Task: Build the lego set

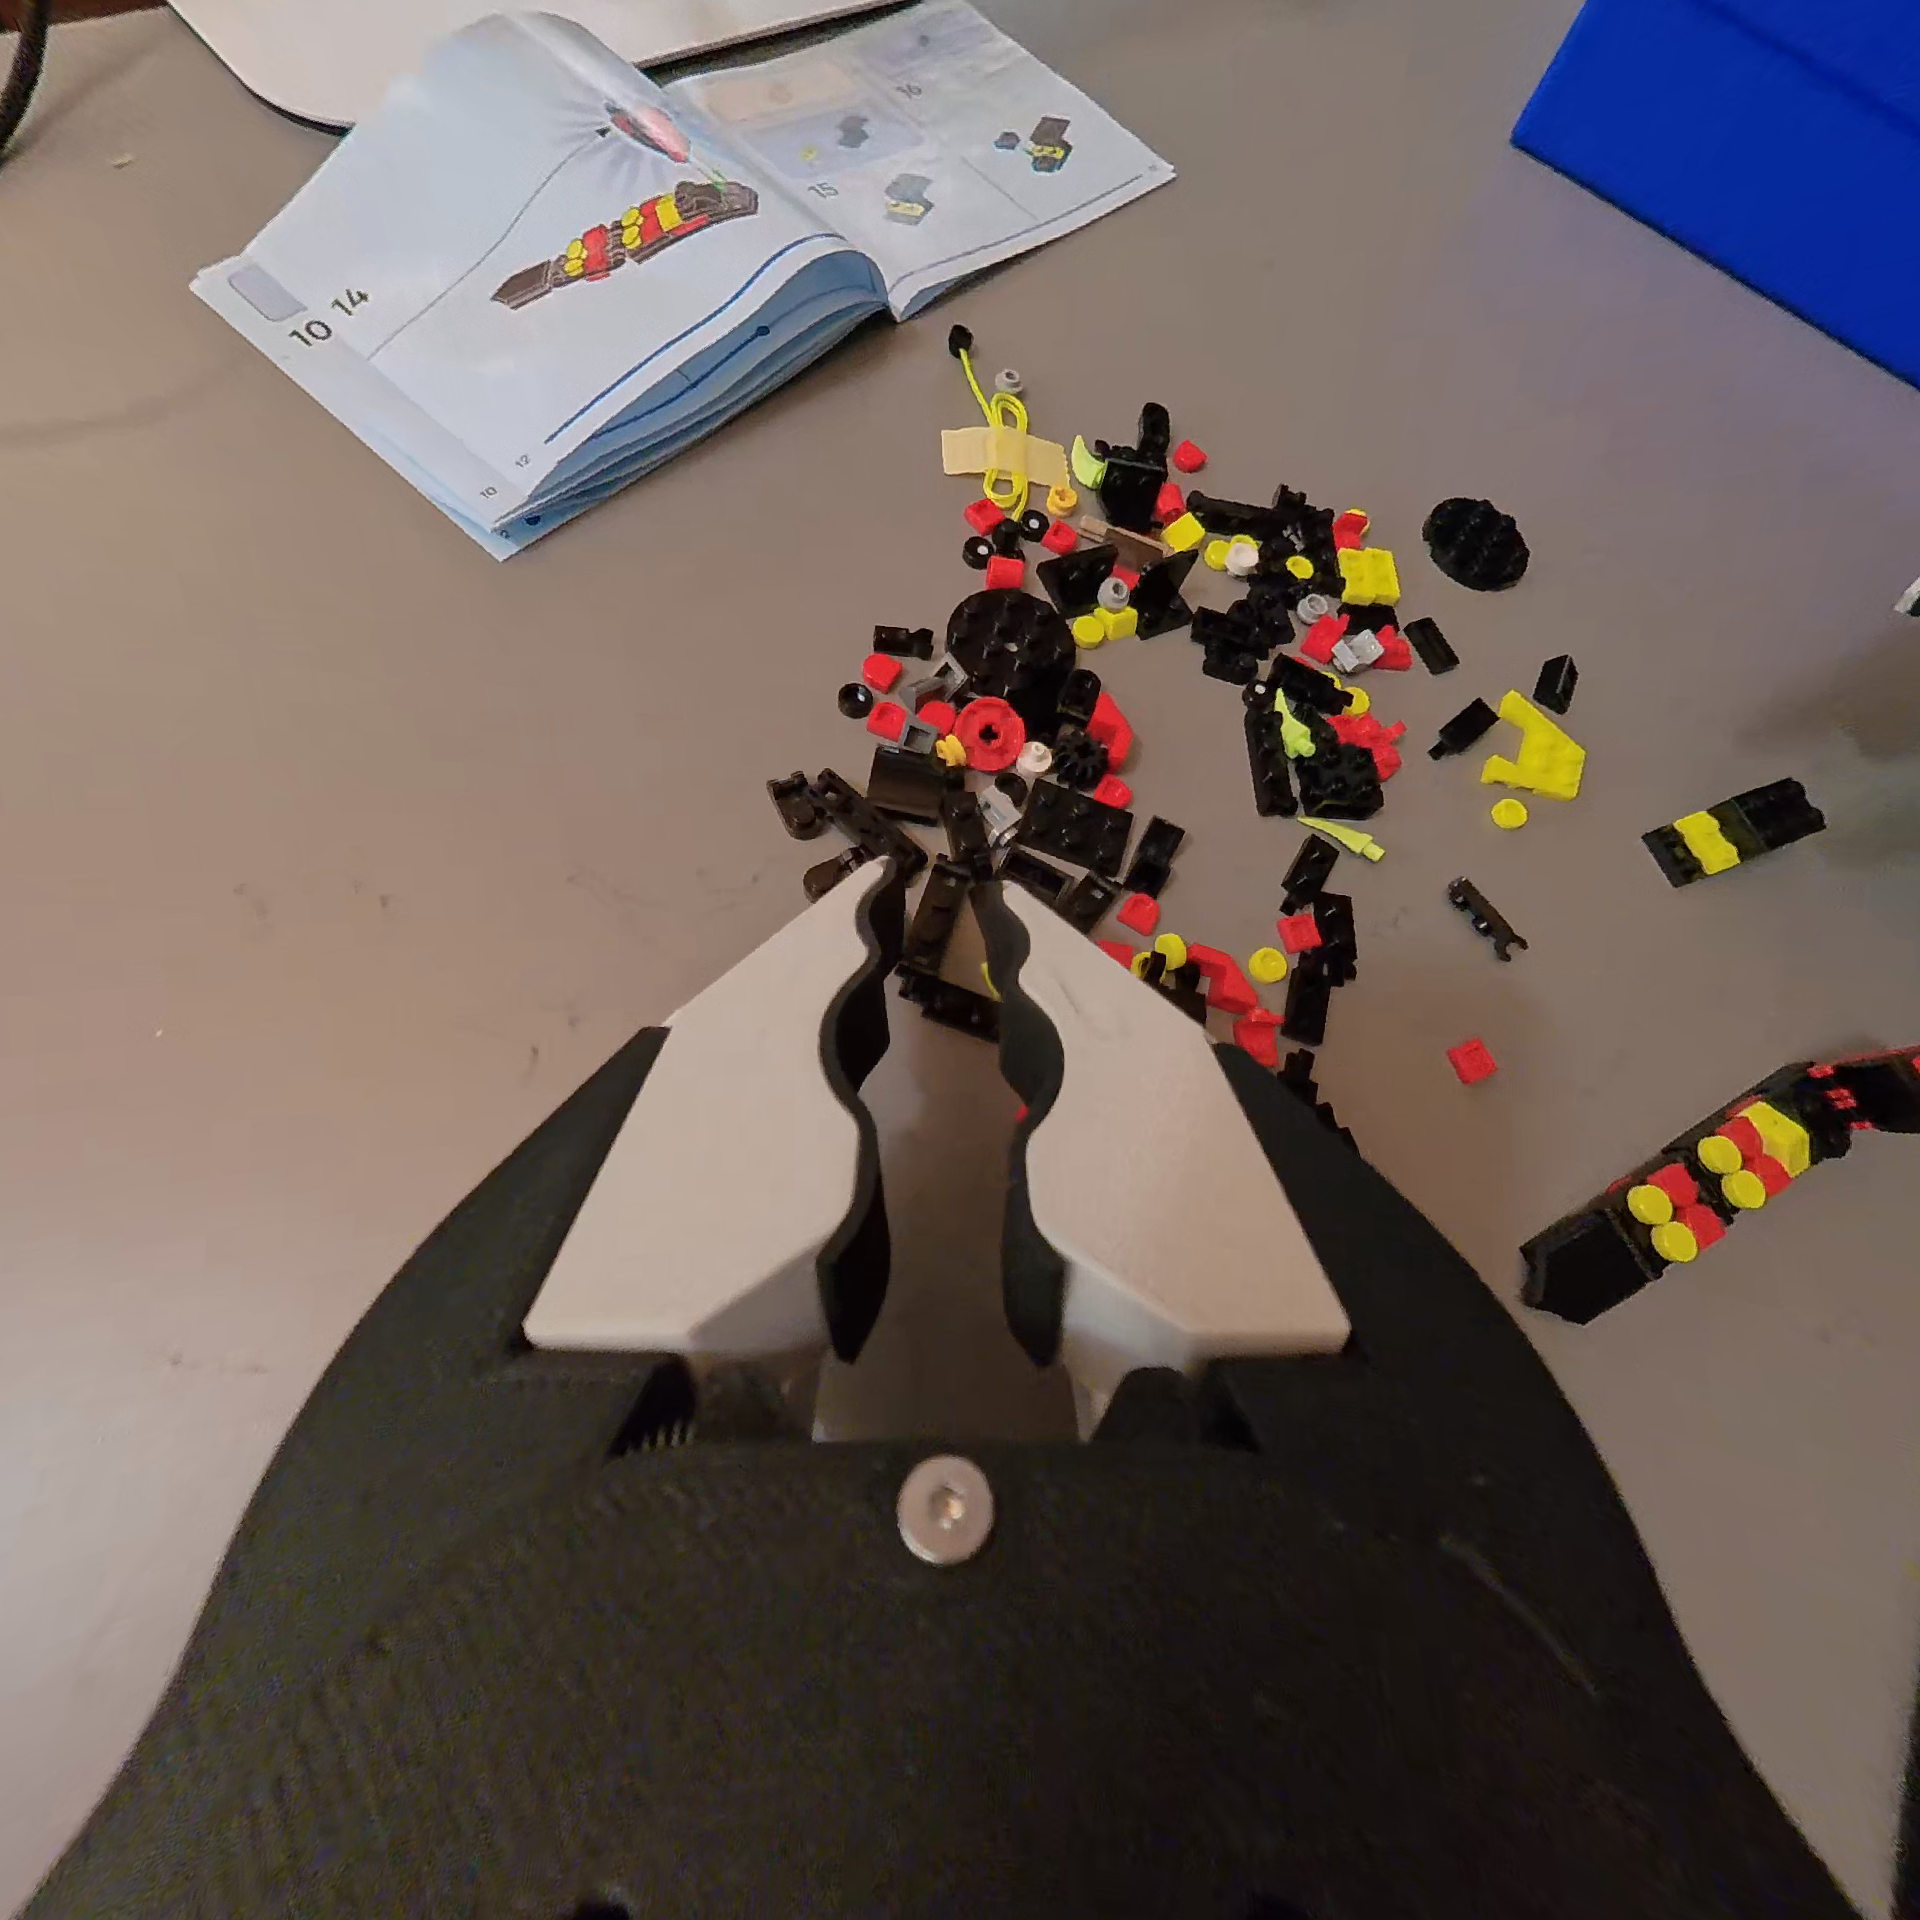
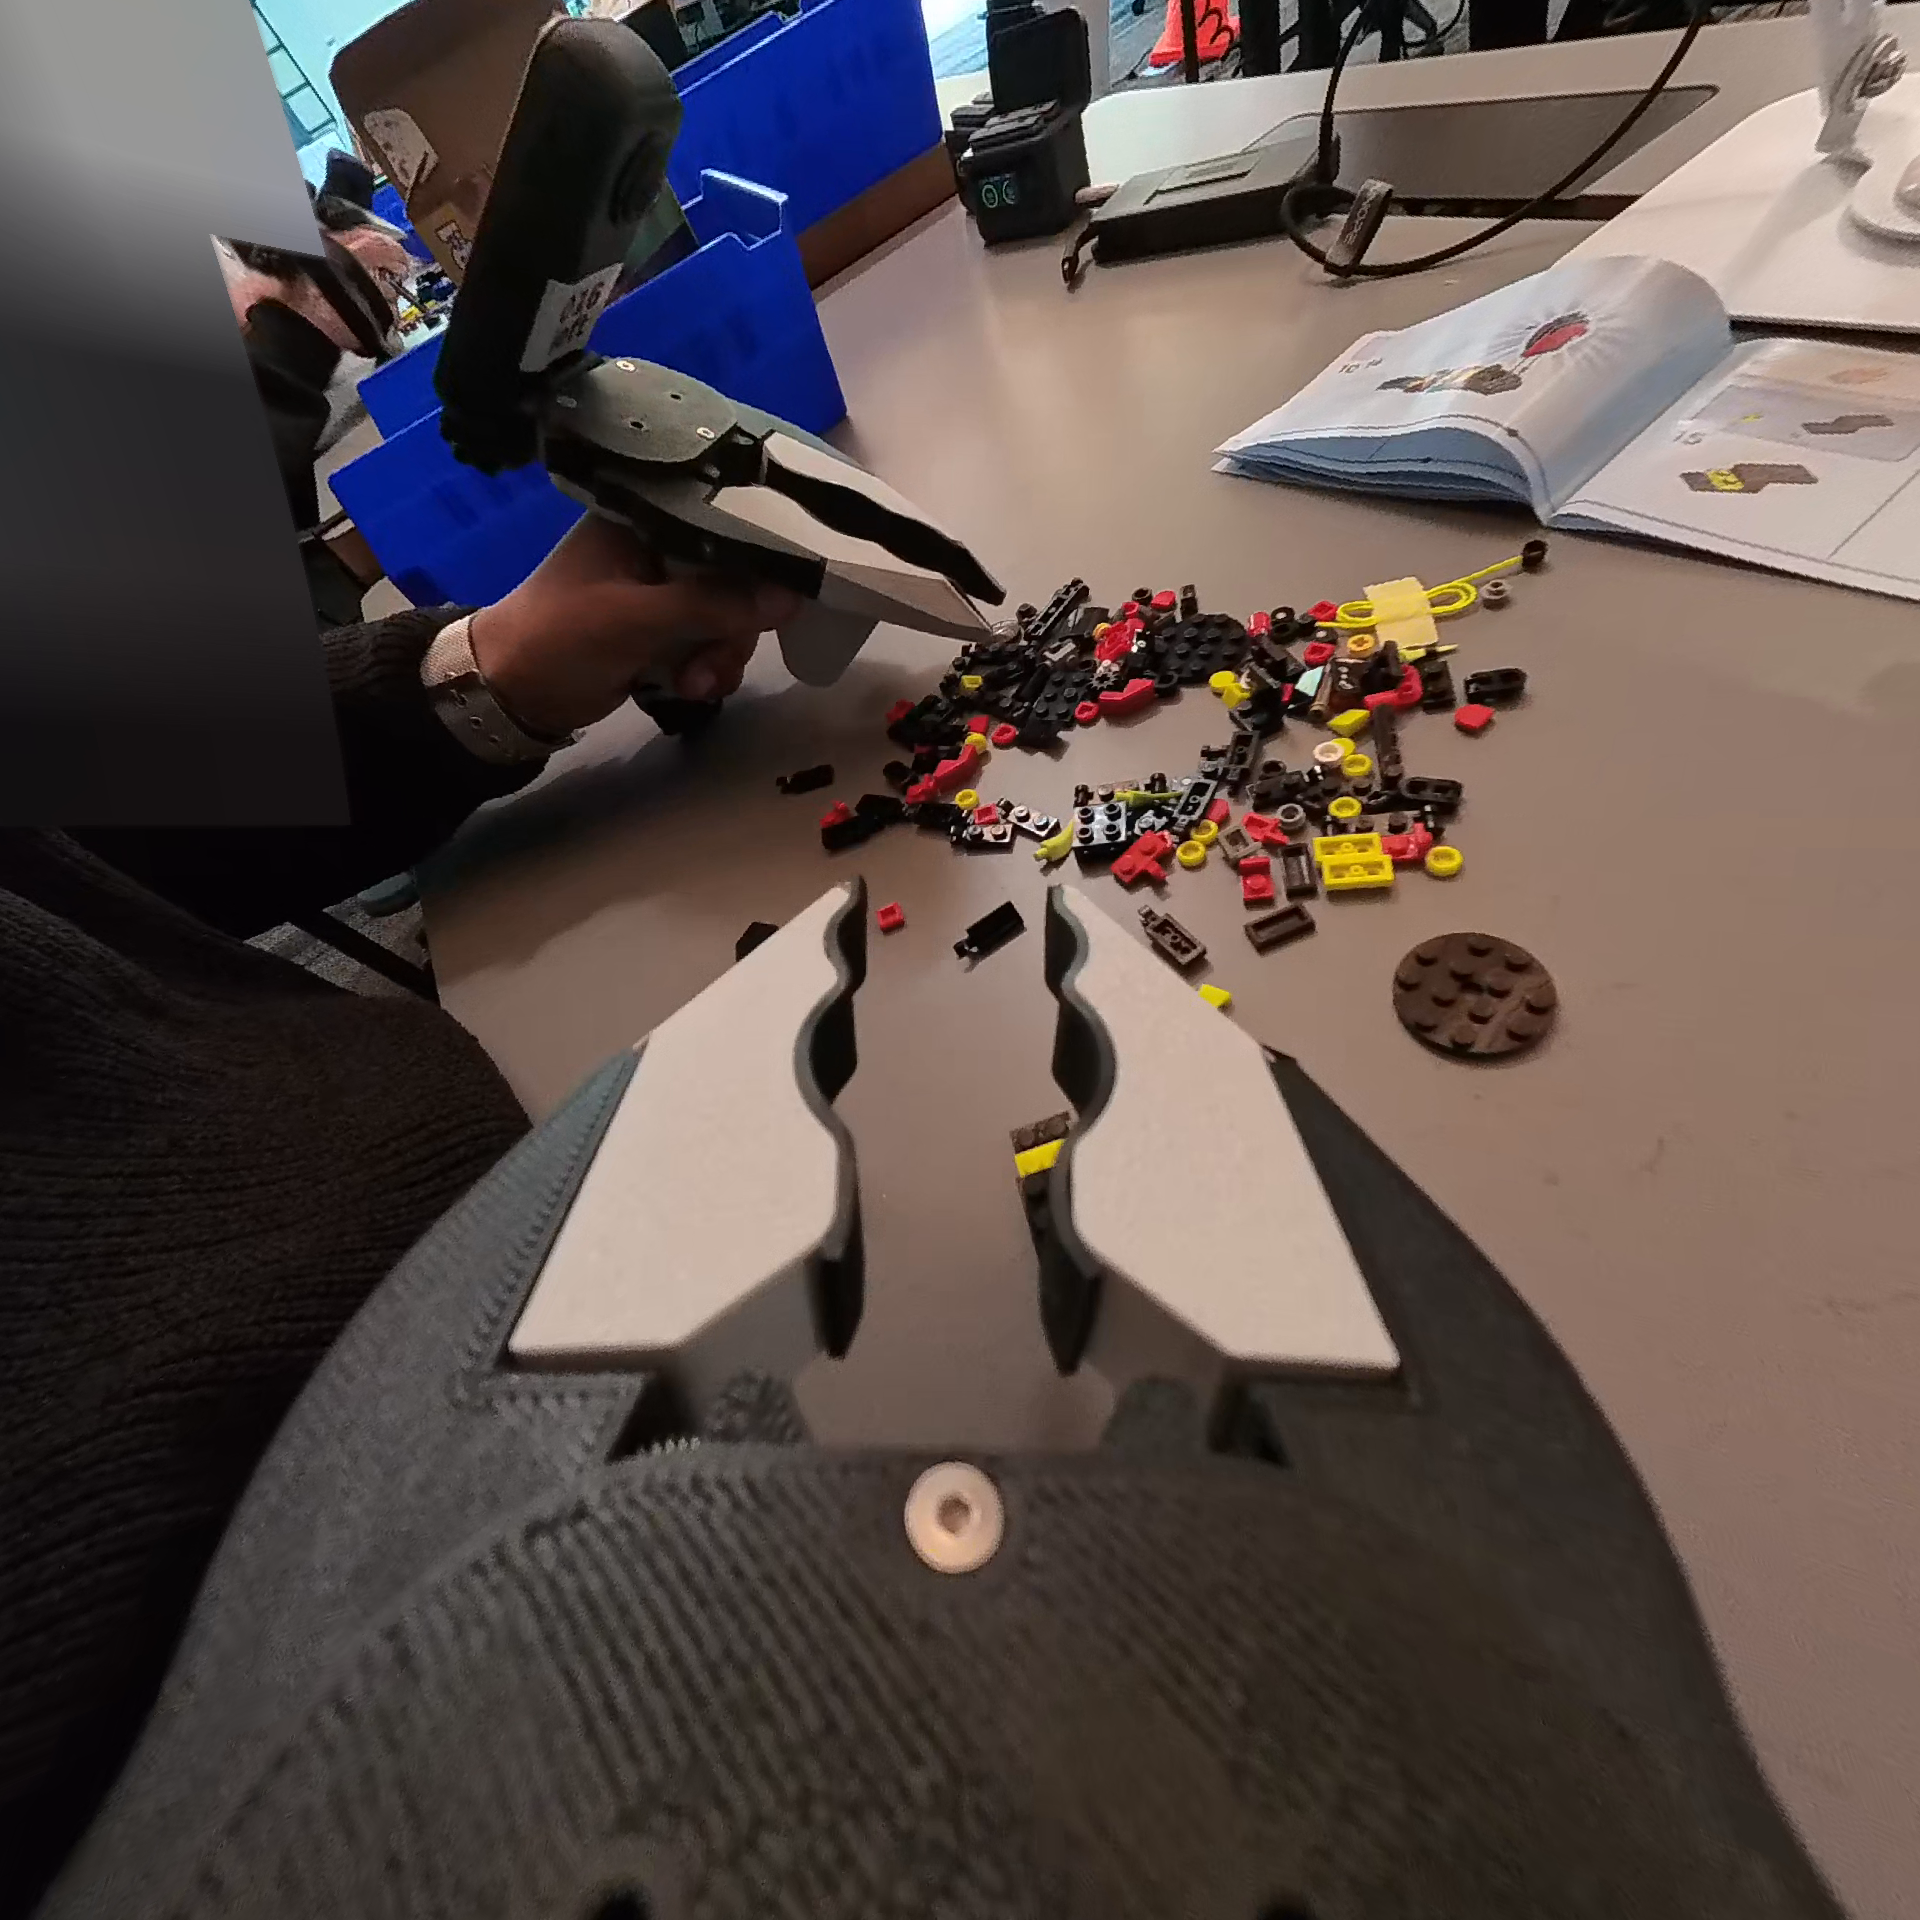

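We see a grey table (image 2: pixel 1039 395). At nine o'clock a hand (image 2: pixel 613 644) tilts the left gripper (image 1: pixel 940 883) down, its tips slightly apart at the lego pile (image 1: pixel 1143 707). At six o'clock the right gripper (image 2: pixel 956 899) is spread wide, holding nothing, just before the pile.

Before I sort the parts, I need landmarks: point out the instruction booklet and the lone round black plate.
Instruction booklet (image 1: pixel 582 312), left wrist view, left open page.
Round black plate (image 2: pixel 1474 995), right wrist view, studded top.
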The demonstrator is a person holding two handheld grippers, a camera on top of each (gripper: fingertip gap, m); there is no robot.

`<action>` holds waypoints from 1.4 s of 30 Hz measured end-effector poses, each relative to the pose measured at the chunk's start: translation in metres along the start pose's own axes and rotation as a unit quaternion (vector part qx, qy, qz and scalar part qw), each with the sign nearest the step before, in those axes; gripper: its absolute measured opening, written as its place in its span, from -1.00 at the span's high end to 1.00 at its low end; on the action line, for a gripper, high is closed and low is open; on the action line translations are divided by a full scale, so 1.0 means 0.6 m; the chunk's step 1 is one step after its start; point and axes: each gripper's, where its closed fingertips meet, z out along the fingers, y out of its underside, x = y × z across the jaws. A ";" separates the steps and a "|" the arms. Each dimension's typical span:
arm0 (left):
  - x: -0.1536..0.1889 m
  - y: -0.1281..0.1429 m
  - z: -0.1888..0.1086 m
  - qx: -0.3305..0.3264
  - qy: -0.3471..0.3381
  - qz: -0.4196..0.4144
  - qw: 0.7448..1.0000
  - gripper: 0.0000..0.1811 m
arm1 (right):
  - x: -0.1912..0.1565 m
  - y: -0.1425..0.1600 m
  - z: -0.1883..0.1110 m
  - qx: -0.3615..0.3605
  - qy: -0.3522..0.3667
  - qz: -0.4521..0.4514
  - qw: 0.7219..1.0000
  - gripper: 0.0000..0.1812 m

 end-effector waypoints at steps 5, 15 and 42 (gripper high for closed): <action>0.005 -0.006 -0.004 0.011 0.008 -0.002 1.000 0.86 | 0.000 0.000 0.000 0.000 -0.001 0.001 1.000 0.63; 0.009 -0.004 -0.002 0.007 0.010 0.004 1.000 0.89 | 0.000 0.002 0.002 -0.003 -0.001 0.002 1.000 0.63; 0.030 -0.094 -0.064 0.194 -0.088 0.142 0.967 1.00 | 0.062 0.016 -0.012 -0.096 0.208 -0.214 0.950 0.87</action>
